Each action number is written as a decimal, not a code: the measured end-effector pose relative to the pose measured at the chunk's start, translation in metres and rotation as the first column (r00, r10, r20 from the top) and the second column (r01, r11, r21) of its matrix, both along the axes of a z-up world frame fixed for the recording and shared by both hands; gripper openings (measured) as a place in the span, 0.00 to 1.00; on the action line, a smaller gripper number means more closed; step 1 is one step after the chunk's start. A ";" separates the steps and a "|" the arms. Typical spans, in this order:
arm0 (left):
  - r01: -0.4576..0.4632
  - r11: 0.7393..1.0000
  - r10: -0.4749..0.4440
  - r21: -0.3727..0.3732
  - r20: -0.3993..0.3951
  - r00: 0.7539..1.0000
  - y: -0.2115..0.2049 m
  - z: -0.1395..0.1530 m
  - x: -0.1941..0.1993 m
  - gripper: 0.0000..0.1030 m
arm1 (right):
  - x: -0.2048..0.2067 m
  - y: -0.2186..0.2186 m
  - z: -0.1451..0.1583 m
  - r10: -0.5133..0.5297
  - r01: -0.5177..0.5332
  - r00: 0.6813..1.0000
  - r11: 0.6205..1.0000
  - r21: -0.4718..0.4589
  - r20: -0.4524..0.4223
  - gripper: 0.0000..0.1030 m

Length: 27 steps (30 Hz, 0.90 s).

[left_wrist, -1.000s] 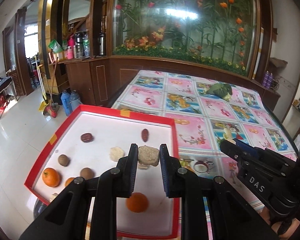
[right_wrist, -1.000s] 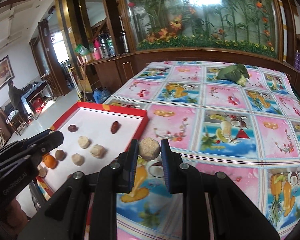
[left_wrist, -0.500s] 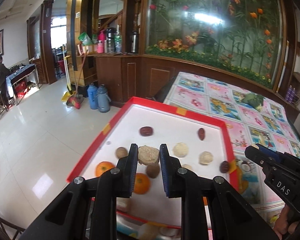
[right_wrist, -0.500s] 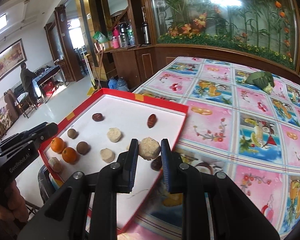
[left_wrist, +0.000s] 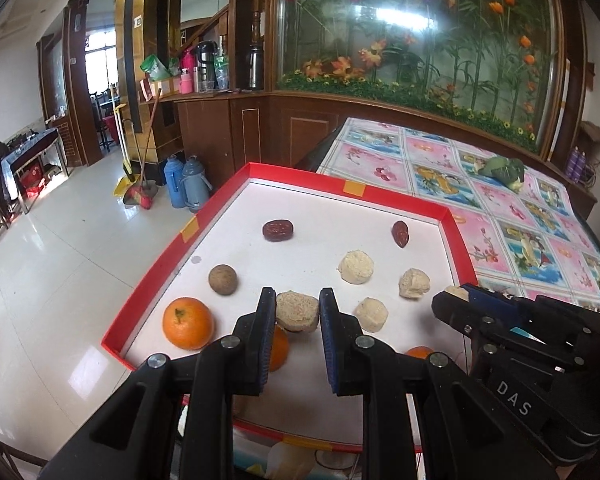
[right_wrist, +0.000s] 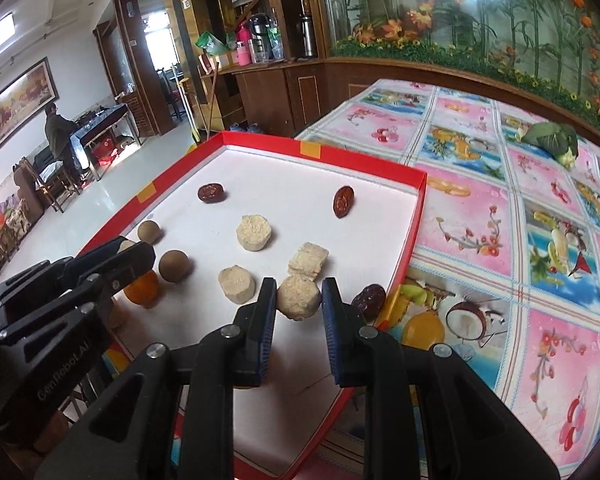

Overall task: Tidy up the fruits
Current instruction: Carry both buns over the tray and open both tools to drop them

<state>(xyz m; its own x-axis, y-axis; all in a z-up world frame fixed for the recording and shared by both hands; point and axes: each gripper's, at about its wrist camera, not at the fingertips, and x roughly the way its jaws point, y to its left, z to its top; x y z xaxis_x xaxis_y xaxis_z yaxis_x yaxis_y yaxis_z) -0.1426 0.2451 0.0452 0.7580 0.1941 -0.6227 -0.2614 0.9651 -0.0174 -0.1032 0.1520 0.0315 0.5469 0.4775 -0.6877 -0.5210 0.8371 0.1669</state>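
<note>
MOVED: both tongs have swung in over the red tray point(right_wrist: 416, 216) | left tongs point(left_wrist: 293, 320) grip a tan cake point(left_wrist: 297, 312) at tray's 6 o'clock | right tongs point(right_wrist: 299, 304) clamp a pale cake point(right_wrist: 299, 296) toward 4 o'clock | NEXT: likely setting down among the pale cakes.

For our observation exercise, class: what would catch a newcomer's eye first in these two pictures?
First, the two black tools up front: the left hand-held gripper and the right hand-held gripper each clamp a pale beige cake over the red-rimmed tray. Next, the bright orange near the tray's front left corner, and the flowery tablecloth to the right.
</note>
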 end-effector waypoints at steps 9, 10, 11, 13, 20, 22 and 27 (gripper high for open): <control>-0.025 0.999 0.026 0.021 -0.030 0.999 0.004 -0.006 0.001 0.21 | 0.004 0.006 -0.009 0.007 -0.007 0.998 1.000 0.002 -0.067 0.25; -0.026 0.999 0.027 0.021 -0.031 0.999 0.004 -0.007 0.002 0.21 | 0.004 0.006 -0.009 0.007 -0.006 0.997 1.000 0.006 -0.074 0.25; -0.028 0.999 0.029 0.022 -0.035 0.999 0.005 -0.008 0.002 0.21 | 0.005 0.006 -0.010 0.005 -0.005 0.997 1.000 0.009 -0.082 0.25; -0.028 0.999 0.029 0.024 -0.046 0.999 0.004 -0.010 0.003 0.21 | 0.009 0.006 -0.013 0.001 -0.001 0.995 1.000 0.003 -0.100 0.25; -0.026 0.999 0.028 0.034 -0.048 0.998 0.001 -0.010 0.003 0.21 | 0.010 0.006 -0.015 -0.014 0.013 0.993 1.000 -0.011 -0.117 0.25; -0.026 0.999 0.027 0.033 -0.048 0.998 0.001 -0.010 0.003 0.31 | 0.008 0.006 -0.015 -0.011 0.010 0.993 1.000 -0.016 -0.115 0.27; -0.021 0.999 0.023 0.042 -0.044 0.999 -0.001 -0.008 0.002 0.49 | 0.002 -0.003 -0.005 -0.019 0.021 0.996 0.999 0.032 -0.085 0.40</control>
<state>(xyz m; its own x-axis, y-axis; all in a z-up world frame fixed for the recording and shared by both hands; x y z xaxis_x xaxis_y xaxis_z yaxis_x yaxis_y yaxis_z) -0.1404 0.2437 0.0368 0.7250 0.2364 -0.6470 -0.2818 0.9589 0.0346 -0.1016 0.1488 0.0269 0.4968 0.4899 -0.7163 -0.4869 0.8406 0.2372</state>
